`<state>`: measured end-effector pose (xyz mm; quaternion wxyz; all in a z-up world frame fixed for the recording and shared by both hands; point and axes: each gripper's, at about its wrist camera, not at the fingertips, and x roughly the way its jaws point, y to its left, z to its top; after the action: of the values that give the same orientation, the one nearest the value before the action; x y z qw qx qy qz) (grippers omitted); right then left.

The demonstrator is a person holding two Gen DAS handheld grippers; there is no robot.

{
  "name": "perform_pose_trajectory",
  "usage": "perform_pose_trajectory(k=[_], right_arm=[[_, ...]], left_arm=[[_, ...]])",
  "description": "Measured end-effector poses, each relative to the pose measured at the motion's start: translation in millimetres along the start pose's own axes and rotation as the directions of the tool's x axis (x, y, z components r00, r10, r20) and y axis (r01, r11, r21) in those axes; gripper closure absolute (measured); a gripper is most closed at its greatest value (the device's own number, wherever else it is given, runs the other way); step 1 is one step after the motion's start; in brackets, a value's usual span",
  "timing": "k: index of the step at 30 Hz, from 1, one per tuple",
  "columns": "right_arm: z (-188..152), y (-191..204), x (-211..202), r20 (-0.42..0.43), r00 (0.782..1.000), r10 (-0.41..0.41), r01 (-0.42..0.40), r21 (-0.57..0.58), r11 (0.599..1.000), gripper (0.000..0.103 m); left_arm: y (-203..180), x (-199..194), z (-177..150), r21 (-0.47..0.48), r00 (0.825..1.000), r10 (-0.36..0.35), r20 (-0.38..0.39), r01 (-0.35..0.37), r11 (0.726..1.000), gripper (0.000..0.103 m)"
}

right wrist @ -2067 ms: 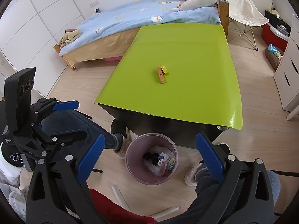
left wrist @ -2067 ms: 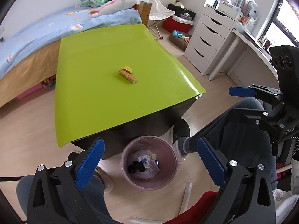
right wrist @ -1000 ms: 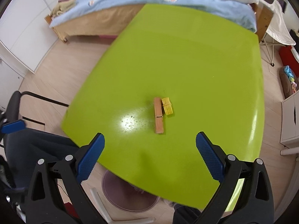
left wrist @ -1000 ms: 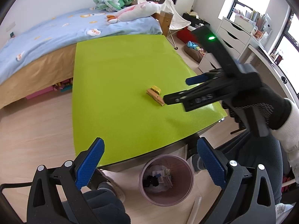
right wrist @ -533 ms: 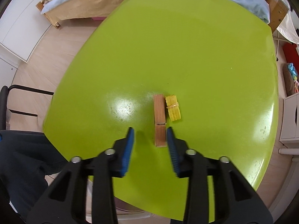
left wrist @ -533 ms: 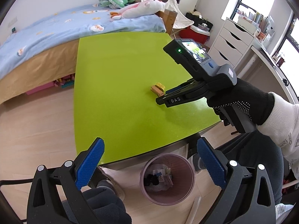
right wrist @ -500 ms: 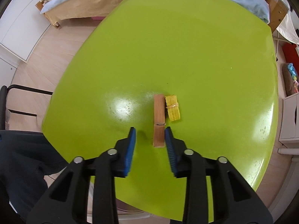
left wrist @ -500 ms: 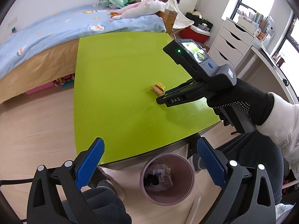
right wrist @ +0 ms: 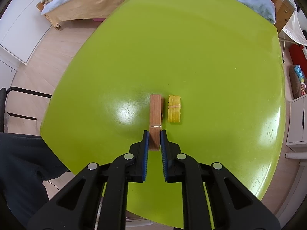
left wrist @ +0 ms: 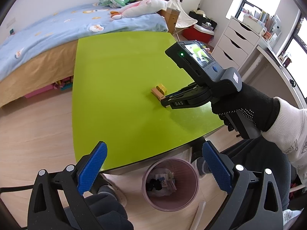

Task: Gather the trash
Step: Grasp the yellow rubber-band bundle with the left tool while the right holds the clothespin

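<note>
A wooden clothespin (right wrist: 155, 118) lies on the green table (right wrist: 191, 57), with a small yellow bundle (right wrist: 174, 108) just right of it. My right gripper (right wrist: 154, 136) is closed around the near end of the clothespin, its blue pads touching both sides. In the left wrist view the right gripper (left wrist: 166, 102) meets the clothespin (left wrist: 157, 94) beside the yellow bundle (left wrist: 161, 88). My left gripper (left wrist: 153, 168) is open and empty, above the pink trash bin (left wrist: 170, 186) on the floor at the table's near edge.
The bin holds several bits of trash. A bed with a blue cover (left wrist: 57, 28) stands behind the table. White drawers (left wrist: 238, 44) and a desk stand at the right. A chair frame (right wrist: 11, 103) shows at the left in the right wrist view.
My right gripper has moved from beside the bin over the table, then narrowed from wide open and closed on the clothespin's near end. My left gripper stays open near the bin.
</note>
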<state>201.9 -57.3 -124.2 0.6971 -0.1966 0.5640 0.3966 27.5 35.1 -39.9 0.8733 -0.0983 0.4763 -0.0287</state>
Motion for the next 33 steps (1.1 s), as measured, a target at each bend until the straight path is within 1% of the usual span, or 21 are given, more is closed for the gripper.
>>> perform_pose_trajectory(k=[6, 11, 14, 18, 21, 26, 33], right_arm=[[-12, -7, -28, 0.060, 0.998, 0.034, -0.036, 0.032, 0.999, 0.091], [-28, -25, -62, 0.118, 0.991, 0.055, -0.064, 0.075, 0.995, 0.091], [-32, -30, -68, 0.129, 0.990, 0.060, -0.073, 0.094, 0.993, 0.091], [-46, -39, -73, 0.131, 0.990, 0.052, -0.067, 0.113, 0.991, 0.091], [-48, -47, -72, 0.134, 0.990, 0.046, -0.064, 0.132, 0.989, 0.091], [-55, -59, -73, 0.136, 0.990, 0.038, -0.060, 0.160, 0.985, 0.091], [-61, -72, -74, 0.139, 0.990, 0.034, -0.059, 0.186, 0.981, 0.091]], left_arm=[[-5, 6, 13, 0.029, 1.000, 0.000, 0.003, 0.000, 1.000, 0.008], [-10, 14, 32, 0.074, 1.000, -0.014, 0.009, 0.014, 0.997, 0.008], [-14, 23, 43, 0.108, 1.000, -0.016, 0.004, 0.016, 0.994, 0.008], [-18, 41, 61, 0.154, 1.000, -0.018, -0.024, 0.021, 0.988, 0.008], [-20, 57, 76, 0.172, 0.999, -0.011, -0.047, 0.019, 0.985, 0.008], [-24, 84, 96, 0.158, 0.996, 0.014, -0.085, 0.000, 0.987, 0.008], [-27, 130, 110, 0.089, 0.987, 0.054, -0.154, -0.041, 0.995, 0.008]])
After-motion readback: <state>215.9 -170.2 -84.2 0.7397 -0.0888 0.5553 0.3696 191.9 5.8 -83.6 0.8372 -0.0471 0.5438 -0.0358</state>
